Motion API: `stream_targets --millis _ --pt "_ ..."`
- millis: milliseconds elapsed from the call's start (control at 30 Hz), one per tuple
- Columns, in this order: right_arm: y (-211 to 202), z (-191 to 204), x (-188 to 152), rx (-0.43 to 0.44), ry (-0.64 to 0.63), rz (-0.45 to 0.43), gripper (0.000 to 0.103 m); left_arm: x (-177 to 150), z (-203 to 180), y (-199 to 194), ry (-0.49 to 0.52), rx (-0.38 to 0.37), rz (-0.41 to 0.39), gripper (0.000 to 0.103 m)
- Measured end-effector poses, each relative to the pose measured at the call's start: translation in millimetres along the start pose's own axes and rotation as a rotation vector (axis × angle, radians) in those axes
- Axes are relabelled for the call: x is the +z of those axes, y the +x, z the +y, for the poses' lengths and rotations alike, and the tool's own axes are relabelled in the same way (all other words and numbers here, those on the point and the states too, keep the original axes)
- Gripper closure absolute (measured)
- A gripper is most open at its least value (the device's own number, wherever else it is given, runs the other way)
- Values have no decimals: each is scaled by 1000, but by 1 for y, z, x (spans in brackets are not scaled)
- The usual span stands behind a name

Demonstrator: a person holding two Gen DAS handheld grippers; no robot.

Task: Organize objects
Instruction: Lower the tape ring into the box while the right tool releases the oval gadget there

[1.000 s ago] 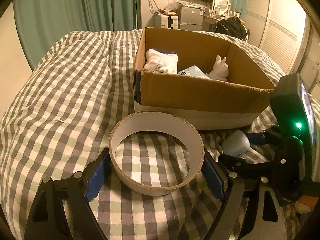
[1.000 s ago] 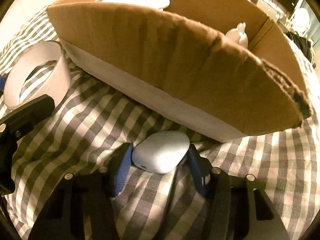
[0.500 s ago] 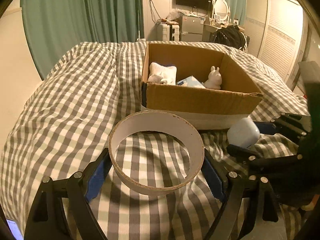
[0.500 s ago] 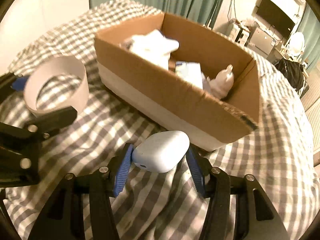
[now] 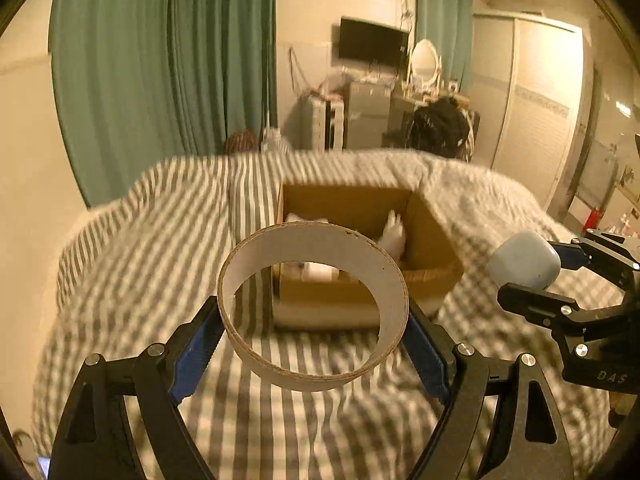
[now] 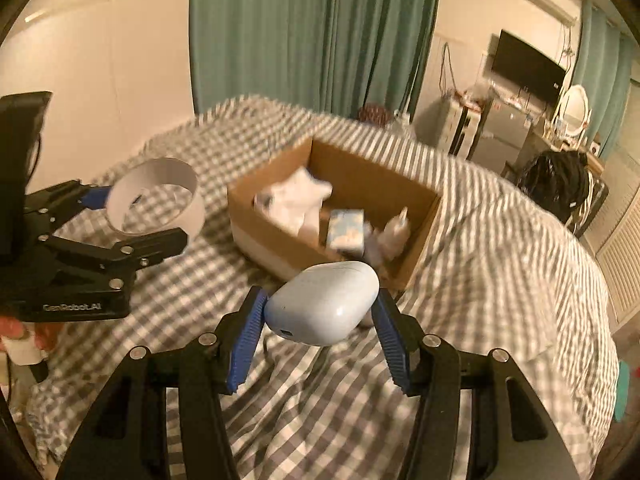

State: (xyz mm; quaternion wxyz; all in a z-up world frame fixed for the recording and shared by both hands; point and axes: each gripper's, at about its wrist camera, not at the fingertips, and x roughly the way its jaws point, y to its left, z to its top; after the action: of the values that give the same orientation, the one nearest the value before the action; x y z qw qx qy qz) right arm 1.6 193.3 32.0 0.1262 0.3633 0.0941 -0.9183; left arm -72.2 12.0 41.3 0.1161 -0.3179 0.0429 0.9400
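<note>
My left gripper (image 5: 314, 344) is shut on a white tape ring (image 5: 316, 248) and holds it high above the bed; it also shows in the right wrist view (image 6: 160, 208). My right gripper (image 6: 320, 320) is shut on a pale blue pebble-shaped case (image 6: 324, 304), also lifted; it shows in the left wrist view (image 5: 524, 260). The open cardboard box (image 6: 280, 240) sits on the checked bed ahead of both grippers. It holds a white cloth (image 6: 300, 200), a blue patterned pack (image 6: 346, 228) and a small white figure (image 6: 396, 232).
The checked bedspread (image 6: 500, 260) covers the bed all around the box. Green curtains (image 5: 160, 80) hang behind. A TV (image 5: 374, 44), mirror, cabinets and a black bag (image 5: 440, 128) stand at the far side of the room.
Both grippers have risen well above the bed, each carrying its object. The box now looks smaller and lower in both views.
</note>
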Motion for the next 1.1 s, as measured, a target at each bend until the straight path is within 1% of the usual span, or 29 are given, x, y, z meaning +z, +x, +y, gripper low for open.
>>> stream_targets --millis 100,167,200,300,367,467,600,733,900,1000,1100 --pt "-18 -6 20 -24 -7 -55 49 28 -4 -4 22 -5 -46 16" --pt "-25 -12 37 -28 -4 -91 49 43 -7 -3 34 18 -78 16" --pt "-28 -15 45 -26 2 -104 49 55 -8 0 40 41 -100 16" --pt "-31 -24 70 -20 21 -147 49 77 -8 15 29 67 -115 16" --pt "-26 -31 86 -12 39 -165 49 90 -8 28 19 79 -123 16" --pt "-11 -40 104 -8 65 -181 49 100 -10 56 22 79 -97 16" --pt "16 -52 119 -1 89 -165 49 104 -7 93 8 56 -55 16" --pt "54 -59 127 -7 89 -123 49 99 -10 134 39 58 -10 16" --pt "98 -67 132 -2 90 -70 49 85 -7 173 60 60 53 16" --pt "121 -76 131 5 113 -44 49 77 -12 193 63 77 95 16" --pt "141 -82 128 16 131 -18 49 73 -11 208 52 66 121 16"
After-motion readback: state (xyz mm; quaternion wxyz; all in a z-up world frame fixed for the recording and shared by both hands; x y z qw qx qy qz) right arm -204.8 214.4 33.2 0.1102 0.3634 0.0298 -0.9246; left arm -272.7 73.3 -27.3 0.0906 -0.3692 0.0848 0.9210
